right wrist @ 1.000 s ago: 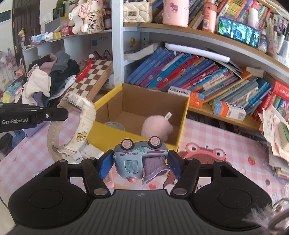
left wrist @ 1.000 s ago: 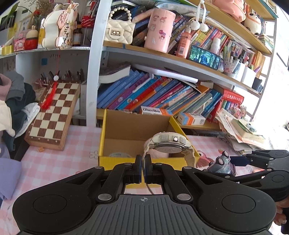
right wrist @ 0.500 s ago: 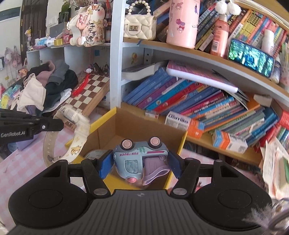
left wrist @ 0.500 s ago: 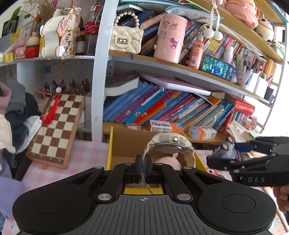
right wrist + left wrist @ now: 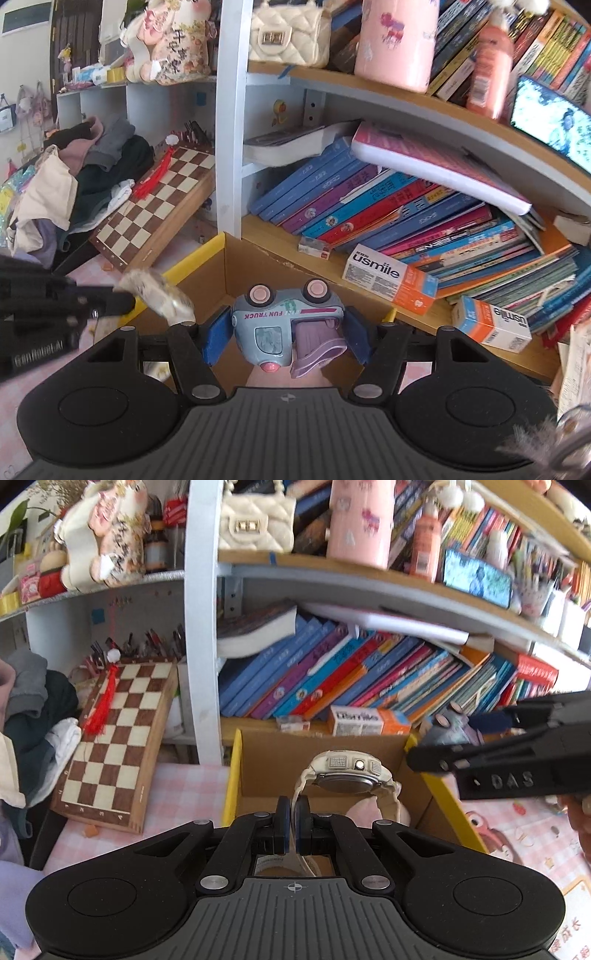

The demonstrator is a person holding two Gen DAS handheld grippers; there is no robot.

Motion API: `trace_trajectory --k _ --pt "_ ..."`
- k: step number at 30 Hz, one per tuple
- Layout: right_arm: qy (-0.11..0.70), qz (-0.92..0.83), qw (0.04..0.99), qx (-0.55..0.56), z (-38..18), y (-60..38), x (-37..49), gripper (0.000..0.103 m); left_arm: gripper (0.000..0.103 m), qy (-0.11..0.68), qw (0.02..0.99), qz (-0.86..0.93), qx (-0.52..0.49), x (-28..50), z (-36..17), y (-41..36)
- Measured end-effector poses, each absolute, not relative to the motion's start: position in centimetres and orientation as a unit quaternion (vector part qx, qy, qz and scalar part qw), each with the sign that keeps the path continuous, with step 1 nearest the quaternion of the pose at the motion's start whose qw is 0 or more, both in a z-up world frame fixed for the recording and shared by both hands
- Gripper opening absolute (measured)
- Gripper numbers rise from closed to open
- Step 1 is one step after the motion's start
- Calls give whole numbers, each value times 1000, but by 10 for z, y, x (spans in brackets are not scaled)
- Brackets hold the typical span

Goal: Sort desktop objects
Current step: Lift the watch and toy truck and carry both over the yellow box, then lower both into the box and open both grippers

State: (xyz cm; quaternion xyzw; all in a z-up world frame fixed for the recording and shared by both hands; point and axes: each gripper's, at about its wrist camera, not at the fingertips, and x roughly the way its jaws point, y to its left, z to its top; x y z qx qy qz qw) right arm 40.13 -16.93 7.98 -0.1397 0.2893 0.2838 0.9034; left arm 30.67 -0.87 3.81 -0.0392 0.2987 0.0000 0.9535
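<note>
My left gripper is shut on the strap of a cream digital watch, which hangs over the open cardboard box with yellow edges. A pink plush lies inside the box, partly hidden by the watch. My right gripper is shut on a blue toy truck with pink wheels, held upside down above the box's far corner. From the left wrist view the right gripper and truck sit at the box's right rim. The watch looks blurred in the right wrist view.
A bookshelf with leaning books stands right behind the box. A chessboard leans at the left beside a heap of clothes. Toothpaste boxes lie on the lower shelf. Pink checked tablecloth covers the desk.
Both grippers have moved forward toward the shelf, and now hold the watch and the truck over the box. The box looks larger and nearer in both views.
</note>
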Motion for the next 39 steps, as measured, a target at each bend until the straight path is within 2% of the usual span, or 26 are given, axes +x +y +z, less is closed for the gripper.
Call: trace_trajectory --k 13,29,39 --pt "316 320 878 -161 51 -127 451 62 2 343 939 -2 -14 337 6 -21" --pt "395 337 836 -178 -11 -86 491 62 2 408 913 -5 -2 365 -35 -32" --pt "454 348 797 -193 -37 -75 504 62 4 411 911 -12 10 368 -39 -35"
